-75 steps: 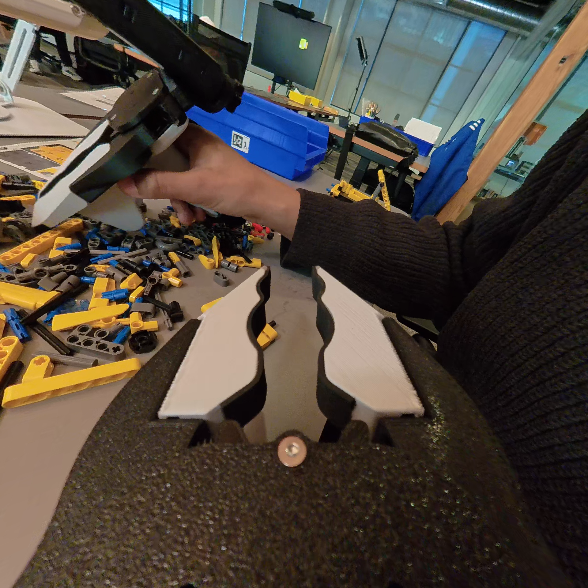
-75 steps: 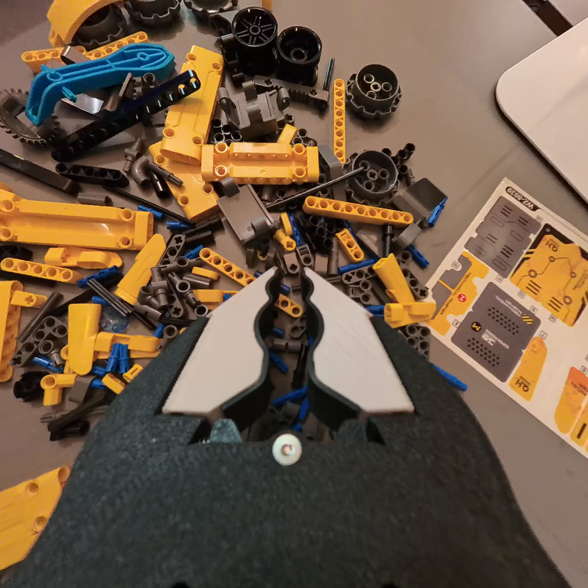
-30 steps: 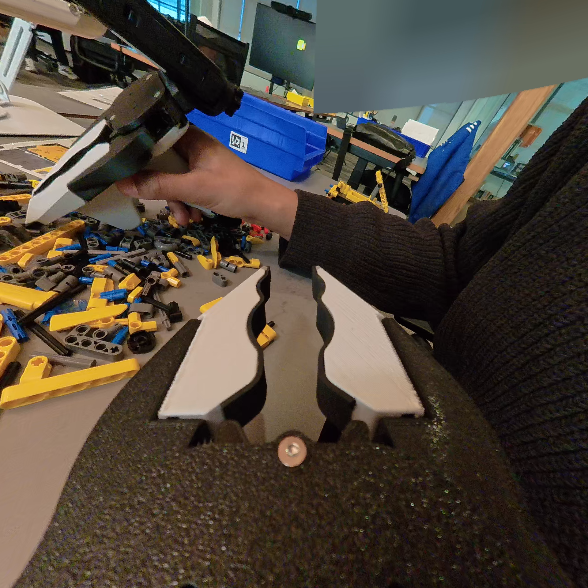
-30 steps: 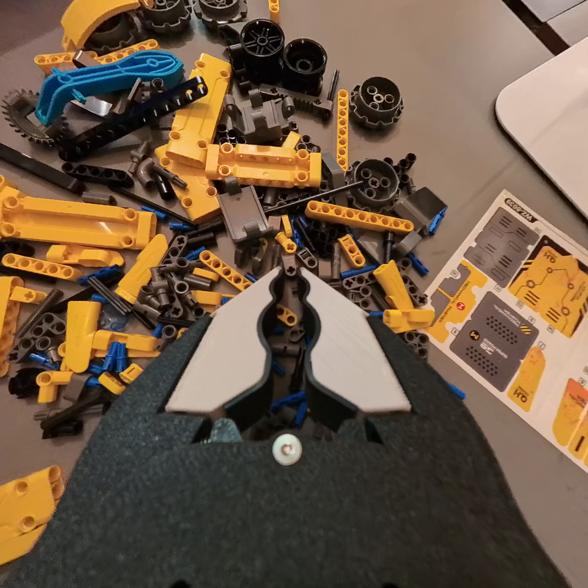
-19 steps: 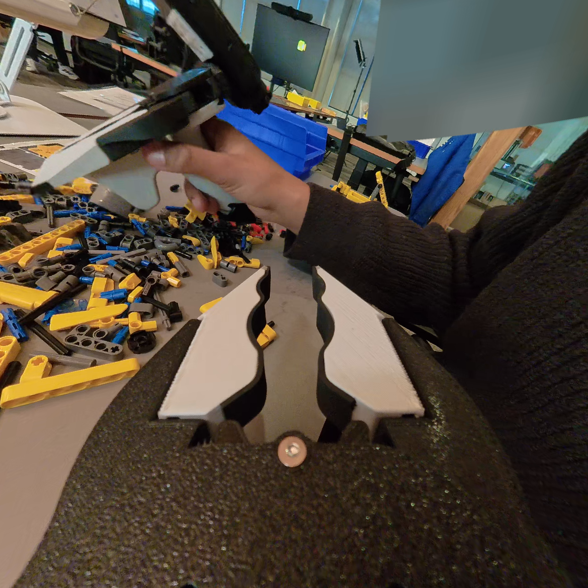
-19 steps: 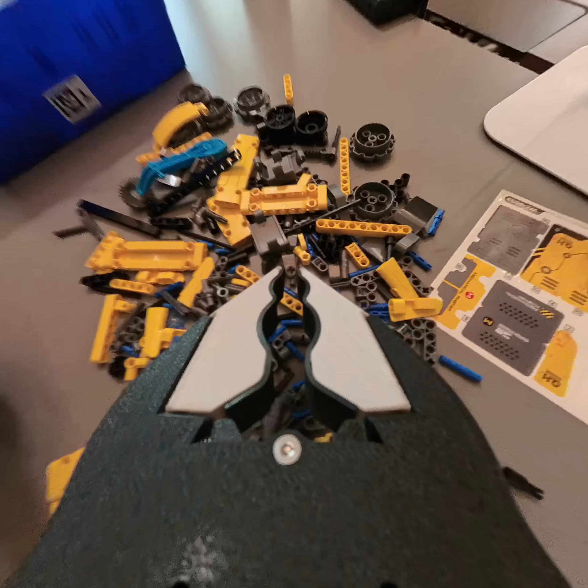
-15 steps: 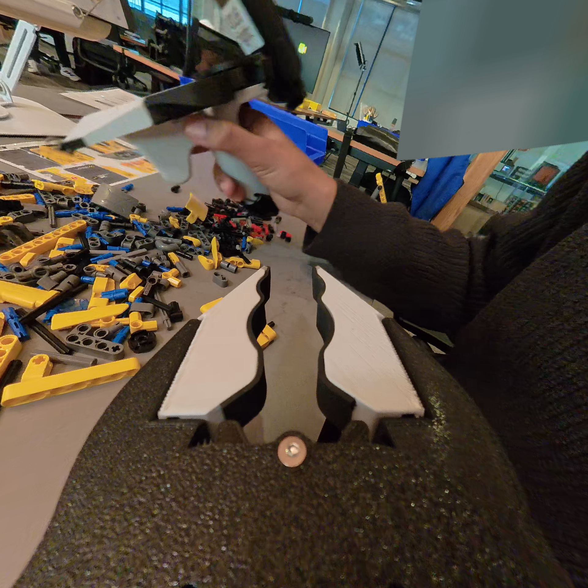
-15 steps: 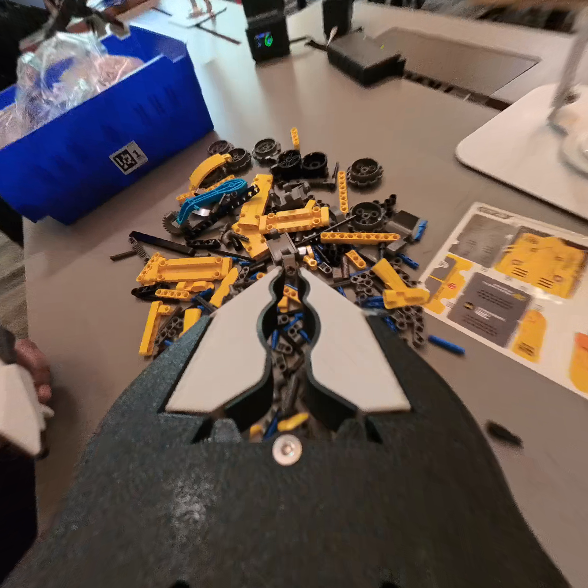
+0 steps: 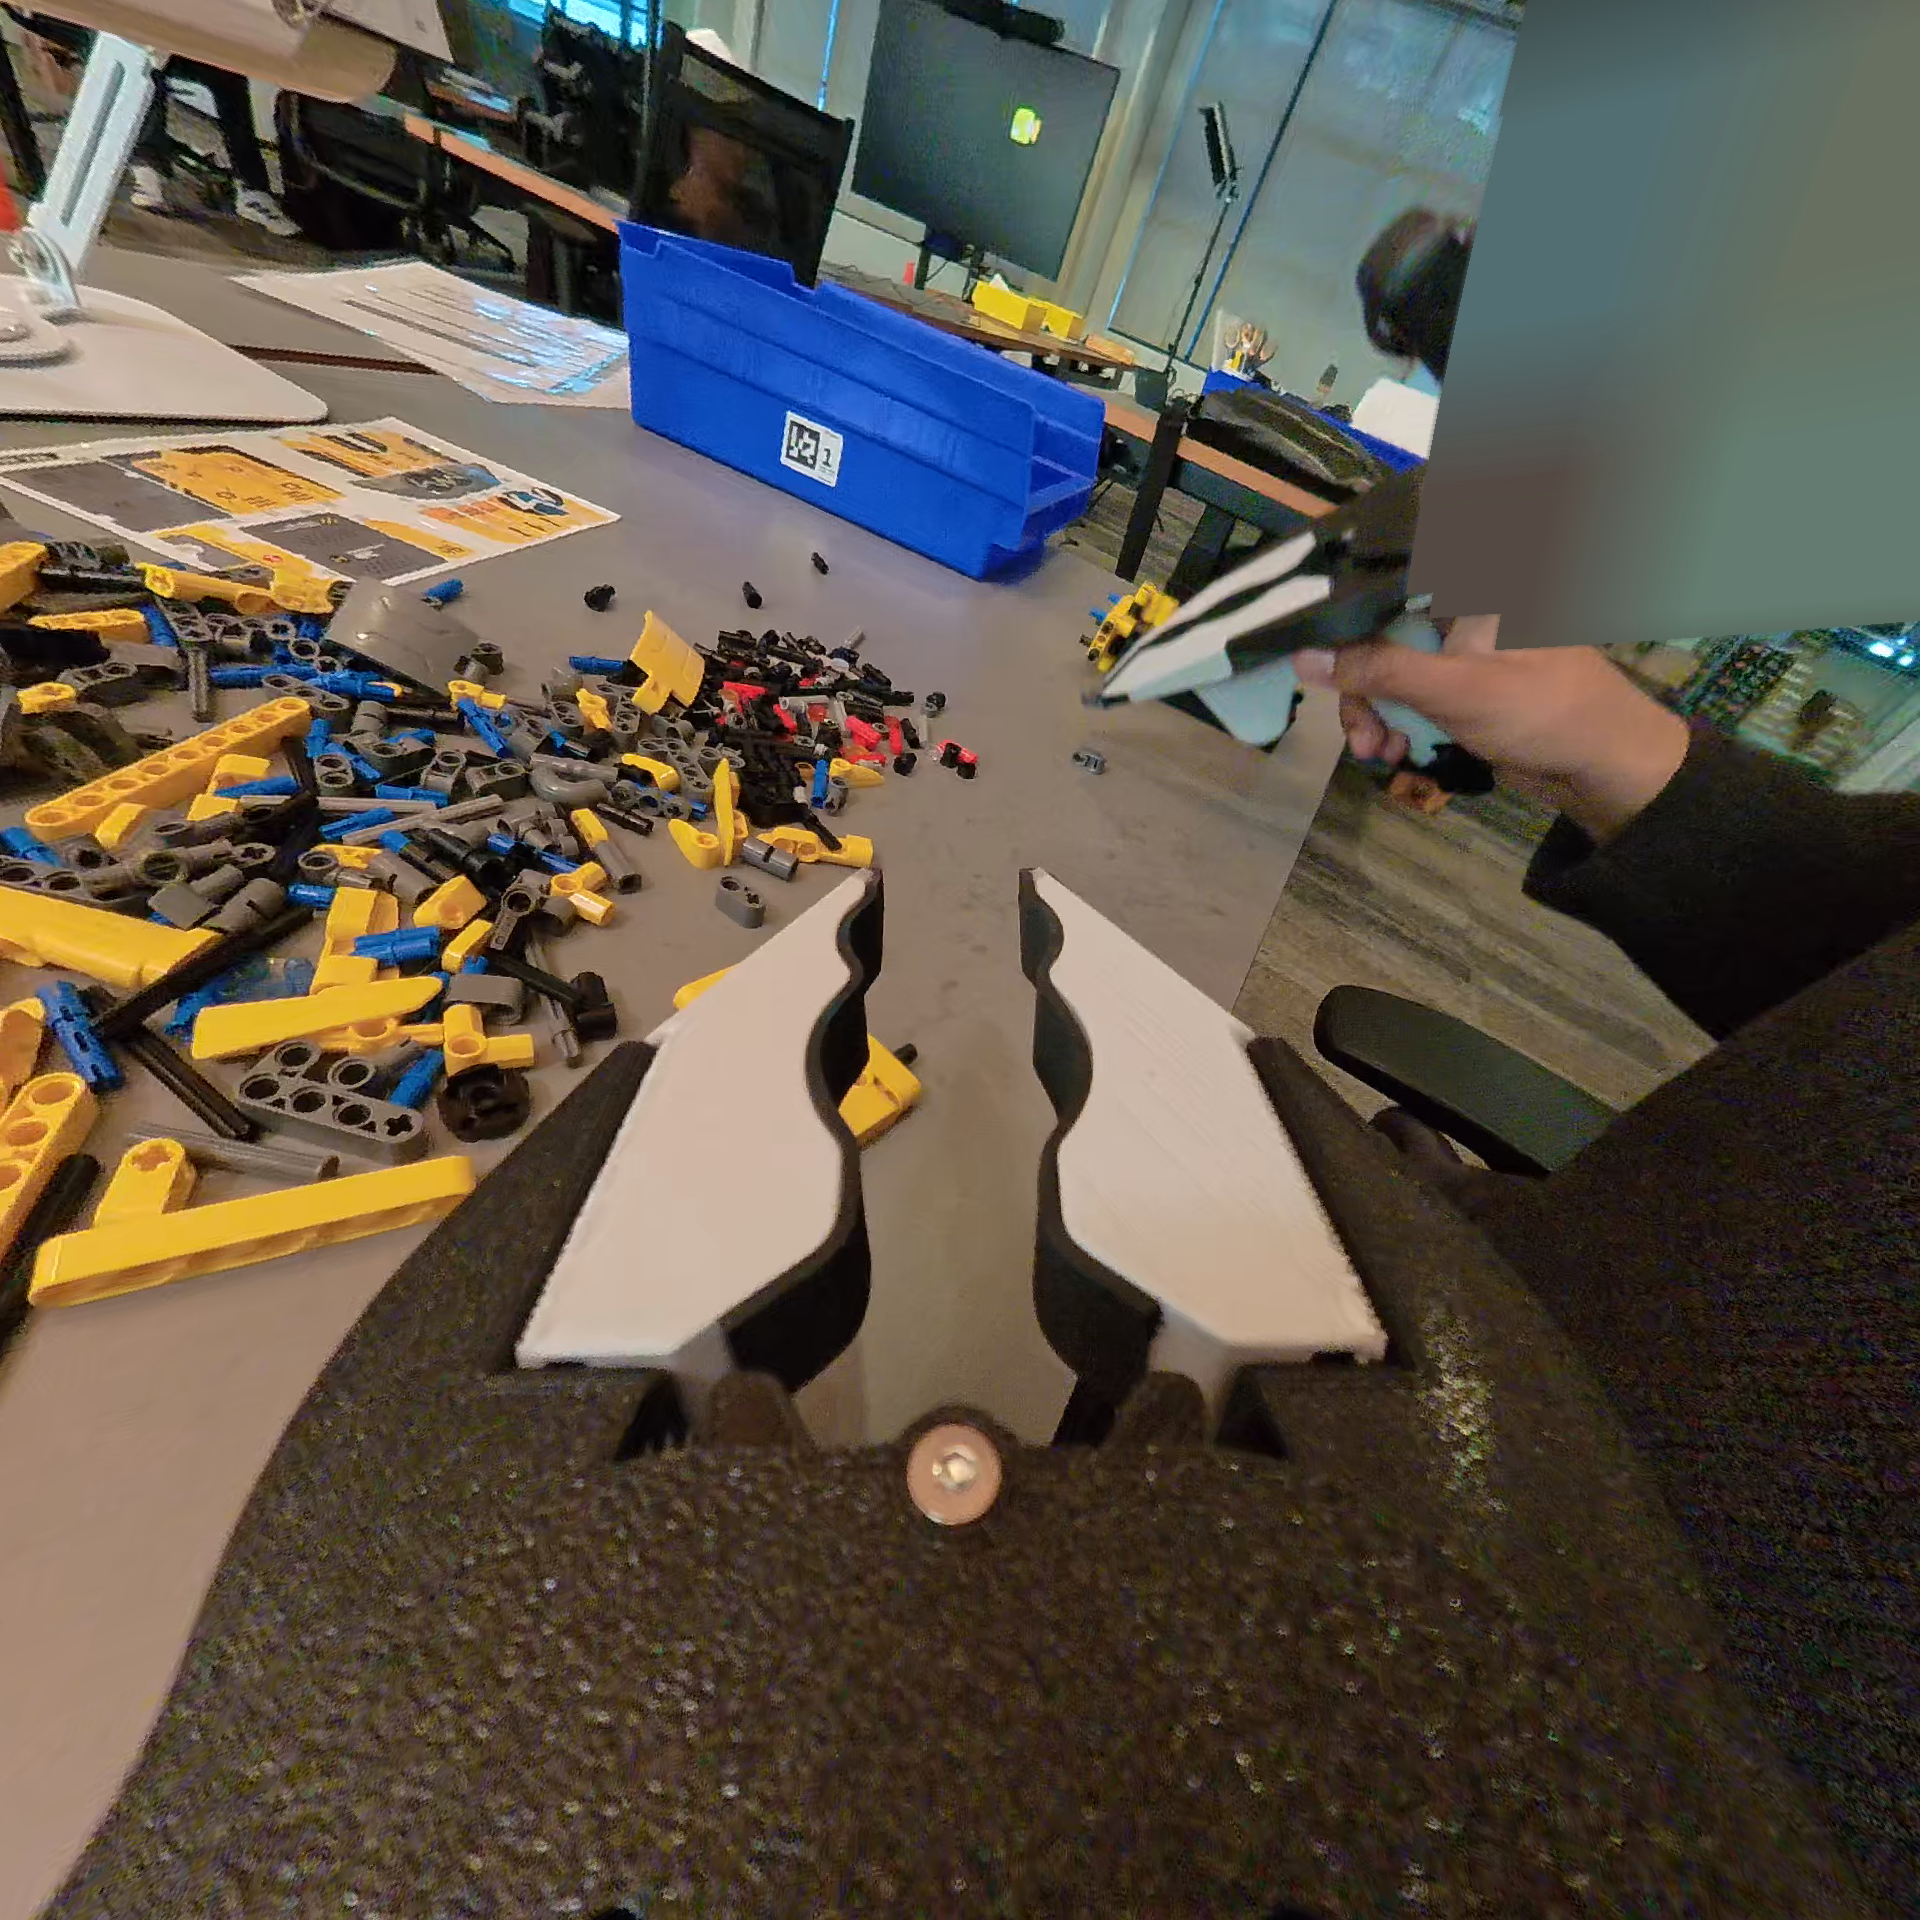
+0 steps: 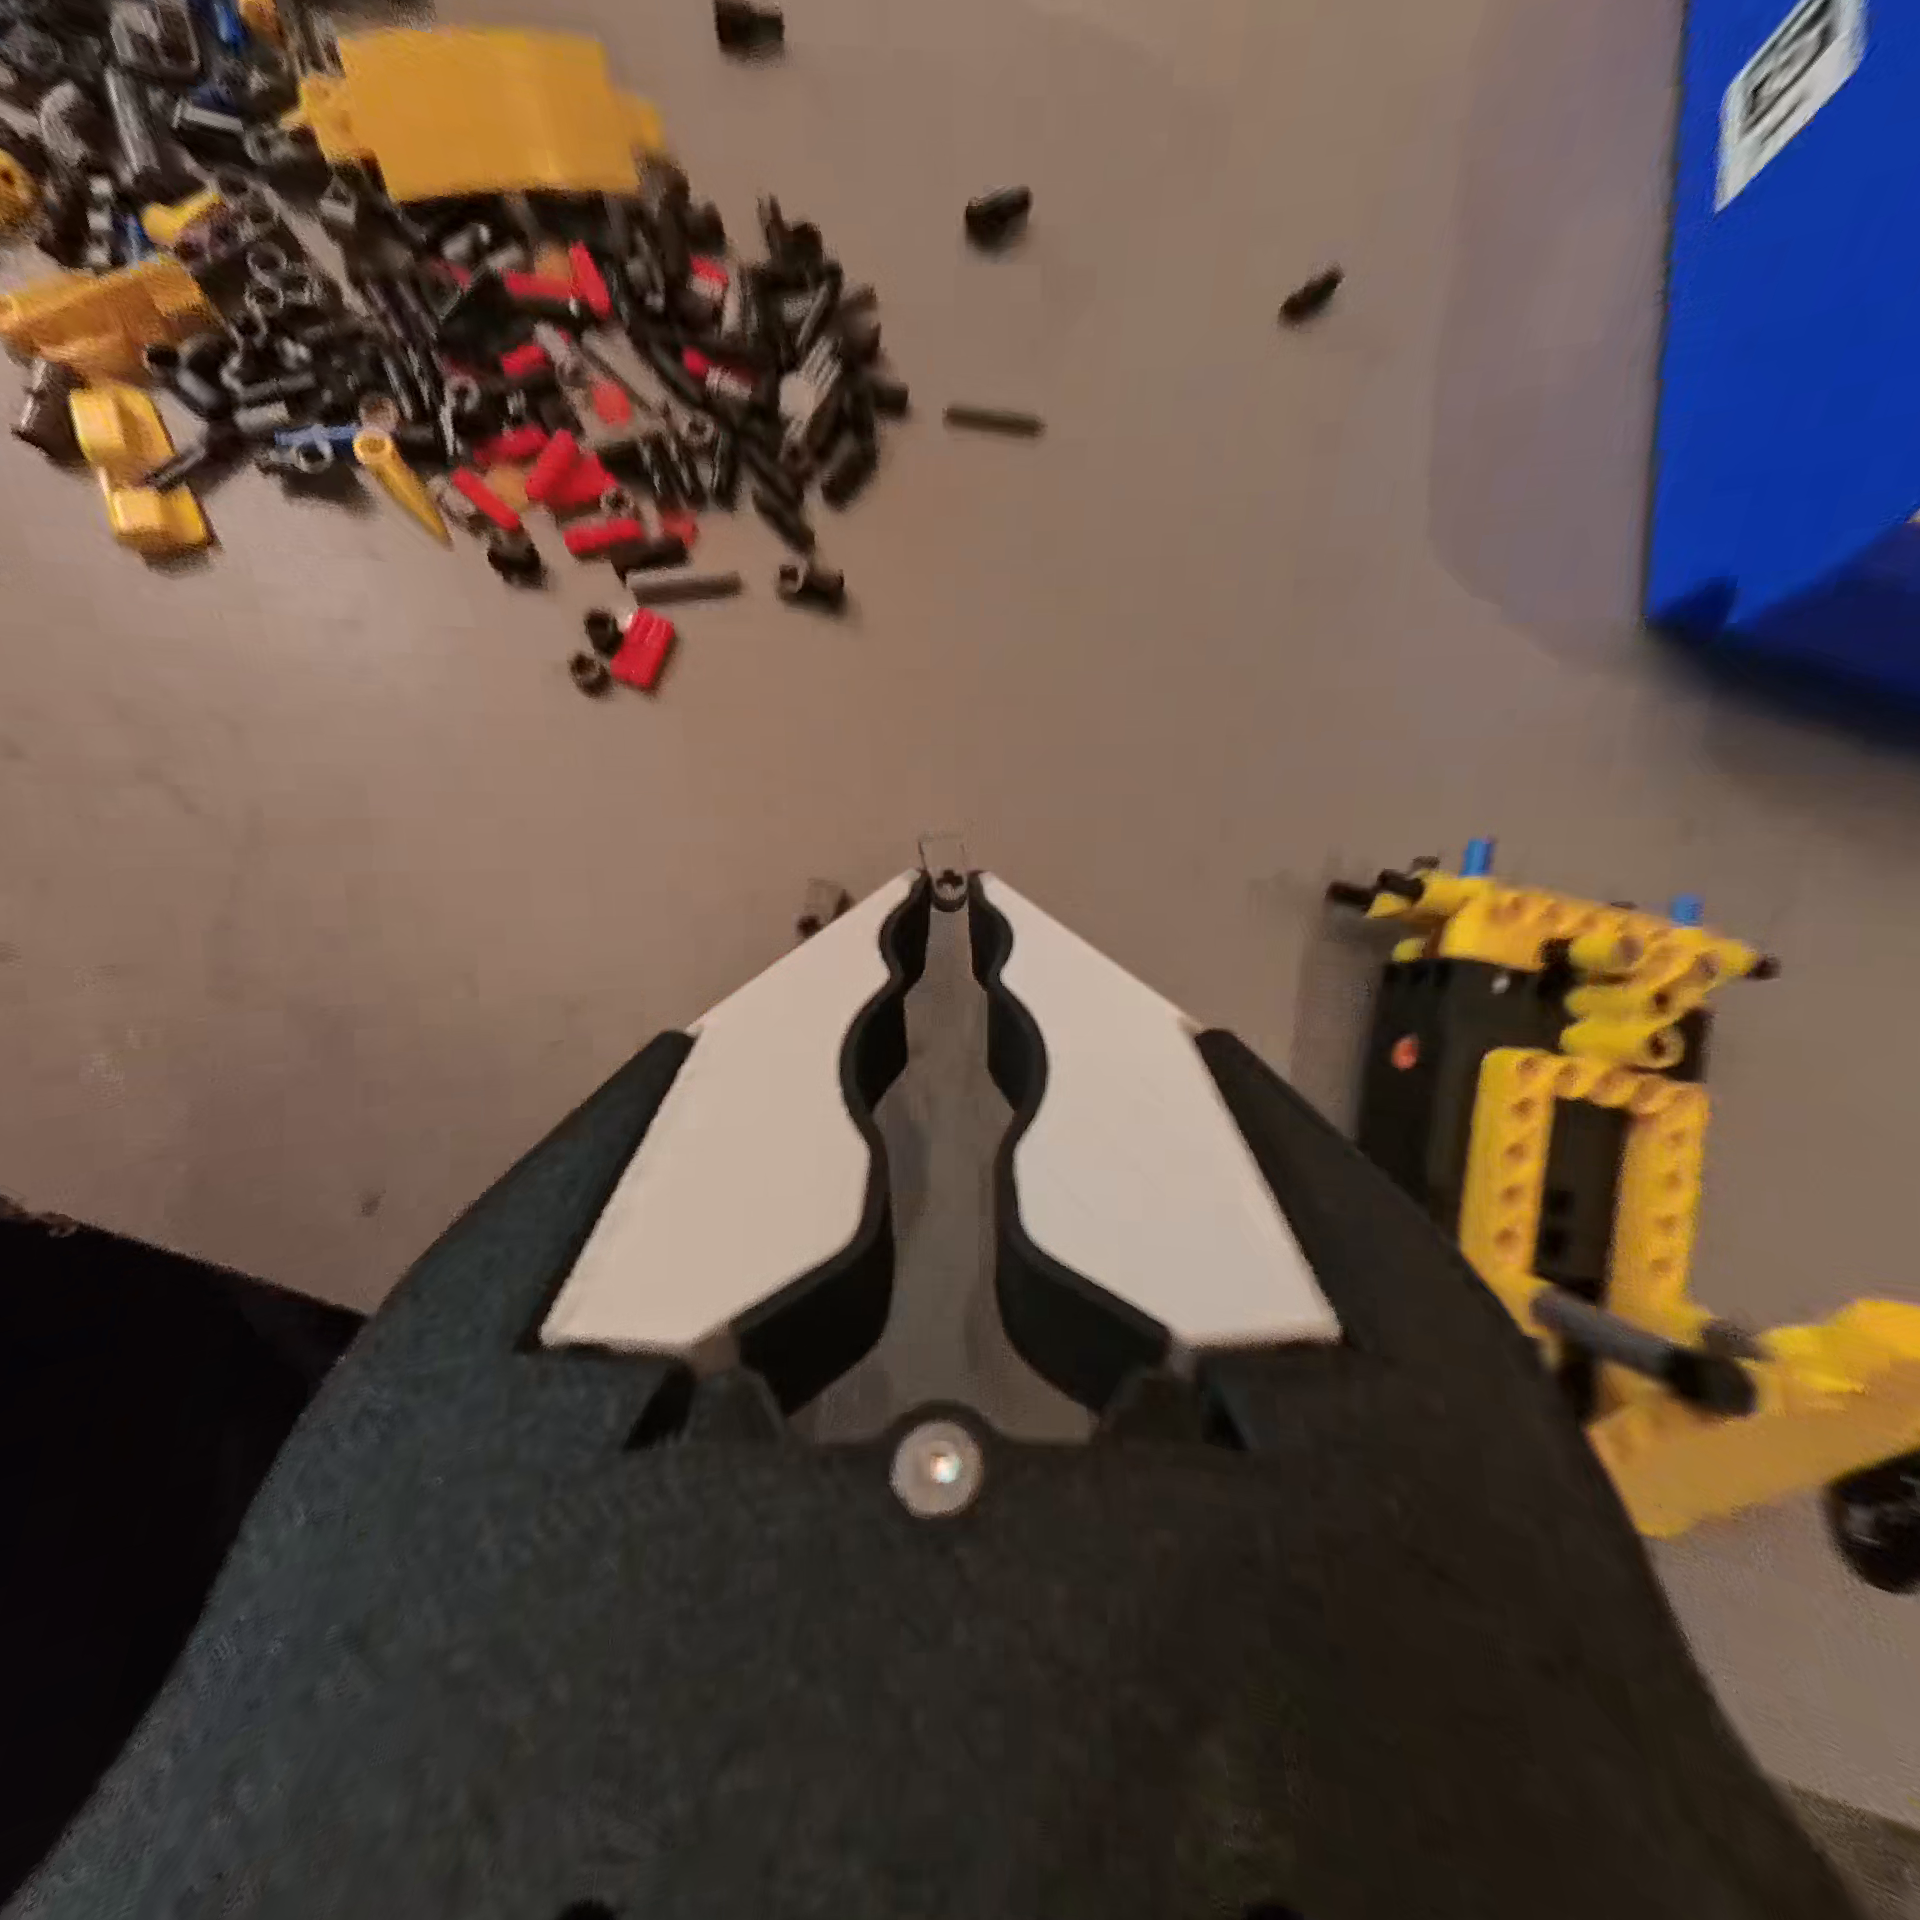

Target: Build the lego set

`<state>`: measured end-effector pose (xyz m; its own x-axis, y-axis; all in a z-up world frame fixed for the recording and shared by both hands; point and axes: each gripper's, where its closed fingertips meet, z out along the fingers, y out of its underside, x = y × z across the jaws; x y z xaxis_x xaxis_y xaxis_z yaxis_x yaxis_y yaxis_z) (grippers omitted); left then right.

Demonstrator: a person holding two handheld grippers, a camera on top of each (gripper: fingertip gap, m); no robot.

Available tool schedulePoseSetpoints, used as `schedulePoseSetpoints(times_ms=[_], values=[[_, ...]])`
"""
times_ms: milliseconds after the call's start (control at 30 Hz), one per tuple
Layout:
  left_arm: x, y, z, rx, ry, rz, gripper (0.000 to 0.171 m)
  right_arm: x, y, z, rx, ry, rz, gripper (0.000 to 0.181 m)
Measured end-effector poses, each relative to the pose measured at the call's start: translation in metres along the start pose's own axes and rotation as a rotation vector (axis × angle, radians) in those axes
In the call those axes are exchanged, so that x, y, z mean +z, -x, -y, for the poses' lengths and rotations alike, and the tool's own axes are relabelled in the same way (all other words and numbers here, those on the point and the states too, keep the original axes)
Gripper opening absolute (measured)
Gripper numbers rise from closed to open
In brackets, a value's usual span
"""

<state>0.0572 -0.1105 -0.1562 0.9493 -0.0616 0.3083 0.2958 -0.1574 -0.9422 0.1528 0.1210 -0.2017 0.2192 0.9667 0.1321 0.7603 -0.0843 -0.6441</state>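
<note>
My left gripper (image 9: 951, 894) is open and empty, low over the grey table (image 9: 1091, 883) beside a pile of yellow, grey, blue and black building-toy parts (image 9: 343, 883). My right gripper (image 10: 945, 883) is shut on a small dark grey connector piece (image 10: 945, 864) at its tips, above bare table. A partly built yellow and black assembly (image 10: 1538, 1122) lies just to its right. In the left wrist view the right gripper (image 9: 1096, 698) shows at the far right, held by a hand (image 9: 1507, 717), near that assembly (image 9: 1127, 623).
A blue bin (image 9: 862, 416) stands at the back of the table and shows in the right wrist view (image 10: 1787, 364). A sticker sheet (image 9: 312, 499) and white base (image 9: 135, 364) lie far left. Black and red pins (image 10: 623, 364) are scattered ahead. A chair armrest (image 9: 1455, 1070) sits beyond the table's right edge. The tips of one gripper are about 25 cm away from the tips of the other.
My right gripper closed on a small grey piece in the pile, lifted it out and swung right toward the yellow and black assembly. My left gripper has not moved.
</note>
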Motion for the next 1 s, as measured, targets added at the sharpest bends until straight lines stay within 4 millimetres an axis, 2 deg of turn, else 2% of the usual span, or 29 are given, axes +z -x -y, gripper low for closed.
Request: schedulePoseSetpoints(times_ms=[100, 300, 333, 433, 533, 633, 833, 1000], values=[[0.000, 0.000, 0.000, -0.005, 0.004, -0.001, 0.025, 0.012, 0.007, -0.017, 0.021, -0.014, 0.060, 0.007], [0.000, 0.000, -0.001, -0.008, 0.008, -0.002, 0.025, 0.010, 0.010, -0.018, 0.014, -0.036, 0.081, 0.011], [0.000, 0.000, -0.001, -0.008, 0.008, -0.002, 0.025, 0.008, 0.009, -0.017, 0.004, -0.044, 0.070, 0.017], [0.000, 0.000, -0.001, -0.007, 0.009, -0.002, 0.025, -0.010, -0.001, -0.002, -0.006, -0.173, 0.024, 0.017], [0.001, 0.001, -0.001, -0.008, 0.009, 0.000, 0.025, -0.028, 0.002, 0.013, 0.023, -0.341, 0.087, 0.017], [0.001, 0.002, -0.002, -0.013, 0.016, 0.004, 0.025, -0.031, 0.020, 0.018, 0.019, -0.434, 0.163, 0.017], [0.004, 0.006, -0.005, -0.041, 0.044, 0.021, 0.025, -0.023, 0.076, 0.039, -0.113, -0.540, 0.261, 0.017], [0.005, 0.009, -0.005, -0.055, 0.048, 0.035, 0.025, -0.013, 0.102, 0.059, -0.177, -0.529, 0.326, 0.017]])
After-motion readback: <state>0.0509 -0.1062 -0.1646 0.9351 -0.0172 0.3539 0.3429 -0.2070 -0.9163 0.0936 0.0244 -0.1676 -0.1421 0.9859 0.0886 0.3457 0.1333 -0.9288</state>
